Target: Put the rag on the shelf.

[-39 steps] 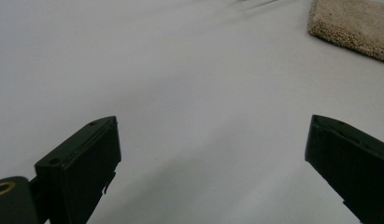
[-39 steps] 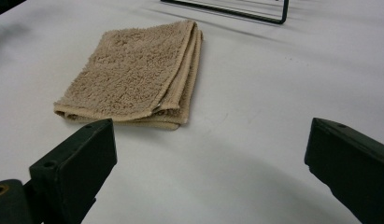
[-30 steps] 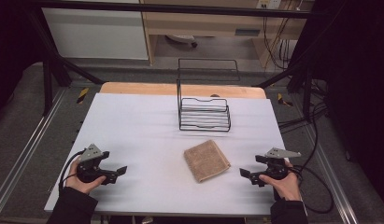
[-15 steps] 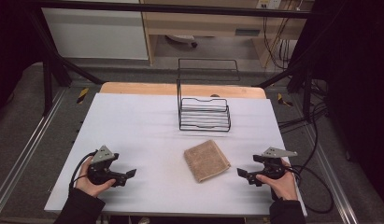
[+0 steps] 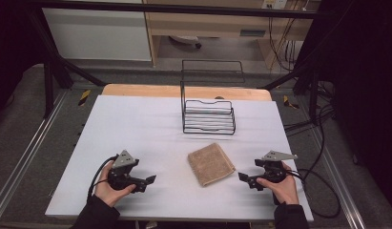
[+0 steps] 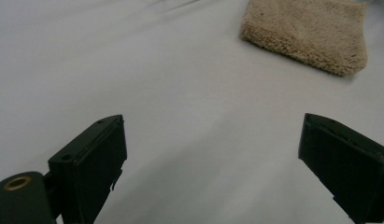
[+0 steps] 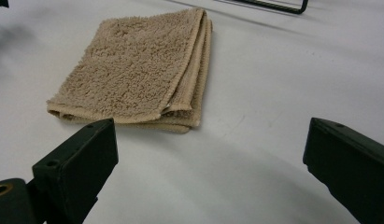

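Tan folded towel [image 5: 211,163] lies between left tool [image 5: 147,180] and right tool [image 5: 243,177], both wide open, empty.

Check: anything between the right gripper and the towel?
Nothing. In the right gripper view, only bare white table separates the open right gripper from the folded towel.

Both hands rest low near the table's front edge; left gripper [image 5: 148,180] and right gripper [image 5: 242,177] point inward, jaws spread wide

Towel [image 6: 309,35] cut off by the top edge.
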The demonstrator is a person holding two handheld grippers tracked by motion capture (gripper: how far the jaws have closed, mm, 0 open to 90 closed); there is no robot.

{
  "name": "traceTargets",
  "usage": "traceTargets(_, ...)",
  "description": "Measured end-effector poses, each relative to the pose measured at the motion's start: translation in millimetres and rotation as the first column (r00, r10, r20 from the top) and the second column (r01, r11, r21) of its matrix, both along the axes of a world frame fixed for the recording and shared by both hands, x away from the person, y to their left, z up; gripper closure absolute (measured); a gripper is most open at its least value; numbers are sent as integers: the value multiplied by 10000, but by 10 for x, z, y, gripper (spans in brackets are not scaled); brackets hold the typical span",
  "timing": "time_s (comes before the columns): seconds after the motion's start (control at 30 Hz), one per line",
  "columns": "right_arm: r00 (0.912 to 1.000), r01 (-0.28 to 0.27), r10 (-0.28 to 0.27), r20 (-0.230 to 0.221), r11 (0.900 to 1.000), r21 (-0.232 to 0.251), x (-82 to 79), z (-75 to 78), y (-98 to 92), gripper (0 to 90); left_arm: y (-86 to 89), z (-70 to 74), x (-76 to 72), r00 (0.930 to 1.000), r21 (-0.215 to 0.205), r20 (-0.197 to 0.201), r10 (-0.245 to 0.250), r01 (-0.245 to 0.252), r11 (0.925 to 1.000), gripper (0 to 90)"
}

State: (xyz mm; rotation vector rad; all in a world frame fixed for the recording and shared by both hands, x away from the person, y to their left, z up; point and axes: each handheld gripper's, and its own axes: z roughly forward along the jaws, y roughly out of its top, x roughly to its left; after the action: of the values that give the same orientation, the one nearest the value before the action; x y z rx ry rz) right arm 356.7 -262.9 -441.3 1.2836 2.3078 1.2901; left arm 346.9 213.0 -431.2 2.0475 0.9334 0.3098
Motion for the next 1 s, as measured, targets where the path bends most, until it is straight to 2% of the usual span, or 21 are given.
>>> traceTargets(0.3, 9999, 58, -60, 107, 9999, 132, 10, 22, 56, 54, -479, 46, -14, 9966, 145, -235, -787, 790, 9968, 118)
traceTargets(0.53, 9998, 127, -131, 161, 9997, 197, 27, 13, 89, 96, -852, 107, -20, 9919, 111, -248, -1244, 1247, 9921, 189)
traceTargets(0.57, 9997, 195, -198, 138, 9996, 199, 21, 20, 111, 137, -905, 113, -24, 9912, 105, -292, -1292, 1296, 9915, 209)
traceTargets(0.63, 9997, 110, -113, 210, 9998, 155, 22, 23, 121, 153, -1009, 120, -25, 9891, 160, -312, -1439, 1444, 9894, 213)
traceTargets(0.7, 9993, -16, 10, 363, 9998, 175, 21, 46, 163, 223, -1098, 121, -20, 9878, 208, -338, -1518, 1526, 9881, 221)
traceTargets(0.77, 9993, -63, 54, 379, 9997, 224, 20, 57, 180, 247, -1168, 115, -12, 9859, 331, -364, -1631, 1643, 9859, 222)
traceTargets(0.87, 9987, -187, 173, 481, 9995, 271, 25, 72, 233, 324, -1216, 81, -7, 9847, 430, -414, -1690, 1708, 9844, 219)
traceTargets(0.93, 9988, -378, 372, 331, 9991, 184, 47, 61, 292, 399, -1222, 49, -11, 9843, 452, -457, -1703, 1723, 9840, 216)
traceTargets(1.0, 9986, -455, 452, 272, 9989, 121, 58, 51, 317, 427, -1221, 28, -13, 9834, 519, -487, -1747, 1771, 9828, 216)
